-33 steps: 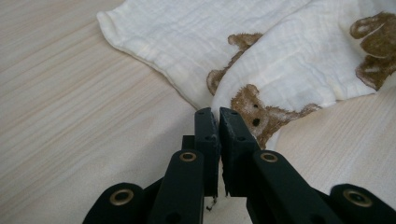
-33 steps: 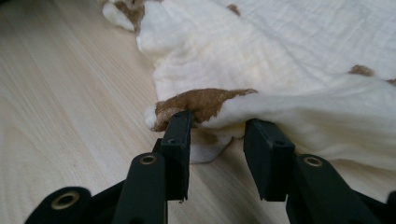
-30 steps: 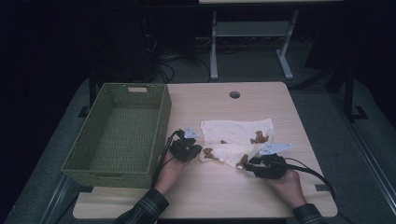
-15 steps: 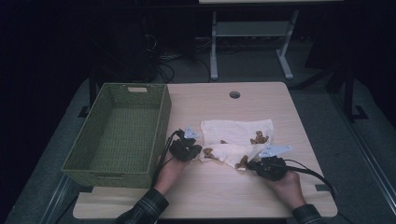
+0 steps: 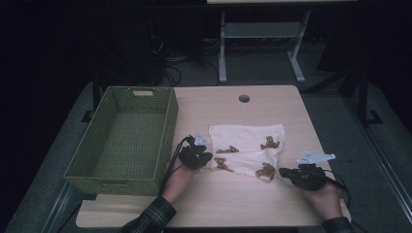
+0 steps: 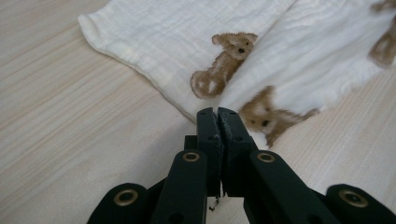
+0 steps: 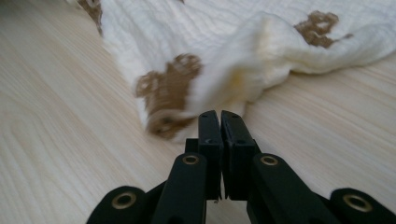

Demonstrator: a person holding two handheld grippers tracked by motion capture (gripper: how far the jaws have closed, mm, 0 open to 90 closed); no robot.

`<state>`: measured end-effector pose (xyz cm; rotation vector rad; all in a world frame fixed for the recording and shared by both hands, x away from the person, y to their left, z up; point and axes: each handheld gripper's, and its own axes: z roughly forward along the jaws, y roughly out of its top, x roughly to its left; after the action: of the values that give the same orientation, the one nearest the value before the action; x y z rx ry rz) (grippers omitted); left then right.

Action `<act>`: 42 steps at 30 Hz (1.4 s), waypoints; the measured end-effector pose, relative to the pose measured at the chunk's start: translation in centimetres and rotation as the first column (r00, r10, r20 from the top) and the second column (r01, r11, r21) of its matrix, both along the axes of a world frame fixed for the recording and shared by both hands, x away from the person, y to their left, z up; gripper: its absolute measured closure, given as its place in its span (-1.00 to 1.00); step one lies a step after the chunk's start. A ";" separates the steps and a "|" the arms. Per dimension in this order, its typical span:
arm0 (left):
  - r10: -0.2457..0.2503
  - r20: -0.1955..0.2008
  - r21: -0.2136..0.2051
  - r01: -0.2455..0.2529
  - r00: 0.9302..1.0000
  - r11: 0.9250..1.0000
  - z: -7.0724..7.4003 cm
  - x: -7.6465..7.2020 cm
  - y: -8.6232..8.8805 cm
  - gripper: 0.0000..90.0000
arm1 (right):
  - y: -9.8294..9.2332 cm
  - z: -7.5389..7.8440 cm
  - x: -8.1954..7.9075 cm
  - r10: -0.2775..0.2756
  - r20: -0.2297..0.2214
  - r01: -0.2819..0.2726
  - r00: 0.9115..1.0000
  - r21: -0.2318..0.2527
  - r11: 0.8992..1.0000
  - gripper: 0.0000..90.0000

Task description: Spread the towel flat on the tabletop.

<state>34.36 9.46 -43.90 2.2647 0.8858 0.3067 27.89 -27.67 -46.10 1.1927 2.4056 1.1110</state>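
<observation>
Left gripper [image 6: 218, 114] and right gripper [image 7: 219, 116]: matte black, two flat-faced jaws on paired linkage arms with brass-coloured rivets at the pivots. Each gripper carries a grey three-cornered plate on top and trails a black cable. Sleeves [image 5: 150, 218]: dark plaid at both wrists.

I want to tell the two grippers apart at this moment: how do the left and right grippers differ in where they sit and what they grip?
The left gripper sits beside the green basket, at the near left corner of the bear-print cloth; the right gripper is out at the cloth's near right corner, far from the basket. The left one pinches a flat edge; the right one's corner is bunched and lifted. Both have their jaws shut on the cloth.
</observation>
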 end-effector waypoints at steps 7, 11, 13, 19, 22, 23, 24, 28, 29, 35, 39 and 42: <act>0.006 -0.009 -0.002 -0.006 1.000 1.000 -0.1 0.1 0.1 0.94 | -0.7 -0.2 -0.2 -0.020 -0.003 0.020 1.000 -0.016 1.000 0.98; 0.001 -0.012 -0.005 -0.001 1.000 1.000 -0.2 0.1 0.1 0.84 | -1.5 -0.1 -0.6 -0.042 -0.007 0.042 0.999 -0.027 0.999 0.99; 0.005 -0.001 -0.001 -0.005 1.000 1.000 -0.1 0.0 0.1 0.74 | -2.0 -0.1 -0.8 -0.055 -0.012 0.055 0.998 -0.020 0.998 0.99; -0.023 0.013 -0.026 0.023 1.000 0.999 1.1 -1.8 0.5 0.58 | -2.2 -0.1 -0.8 -0.053 -0.003 0.052 0.999 -0.027 0.998 0.98; -0.041 0.018 0.005 0.041 0.999 0.999 1.0 -2.5 0.3 0.60 | -3.0 0.1 -0.8 -0.080 0.010 0.081 0.997 -0.028 0.996 0.98; -0.045 0.009 0.008 0.045 0.999 0.999 0.8 -2.6 0.3 0.60 | -3.0 0.1 -0.8 -0.080 0.010 0.081 0.997 -0.028 0.996 0.98; -0.052 -0.003 0.006 0.052 0.999 0.999 0.6 -2.7 0.3 0.61 | -3.3 0.1 -0.9 -0.089 0.007 0.090 0.996 -0.027 0.996 0.98; -0.093 -0.029 0.002 0.093 0.995 0.996 0.3 -3.3 -0.4 0.66 | -4.0 -0.1 -1.0 -0.105 0.000 0.105 0.994 -0.032 0.994 0.98; -0.103 -0.034 0.002 0.103 0.994 0.995 0.3 -3.5 -0.7 0.66 | -4.0 -0.1 -1.0 -0.109 -0.004 0.108 0.994 -0.033 0.994 0.98; -0.144 -0.034 0.023 0.144 0.989 0.989 0.4 -4.4 -0.8 0.77 | -4.0 -0.2 -0.9 -0.106 0.003 0.106 0.994 -0.039 0.994 0.98; -0.137 -0.051 0.042 0.139 0.989 0.989 -0.4 -4.0 -0.6 0.77 | -4.1 -0.2 -0.8 -0.107 0.003 0.107 0.994 -0.037 0.994 0.98; -0.122 -0.032 0.106 0.124 0.992 0.987 -1.4 -2.8 -1.1 0.77 | -4.0 -0.3 -0.8 -0.104 0.005 0.104 0.995 -0.042 0.994 0.98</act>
<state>31.58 8.40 -45.25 2.4164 0.7543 0.2761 27.13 -31.68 -46.36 1.2855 2.3239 1.0246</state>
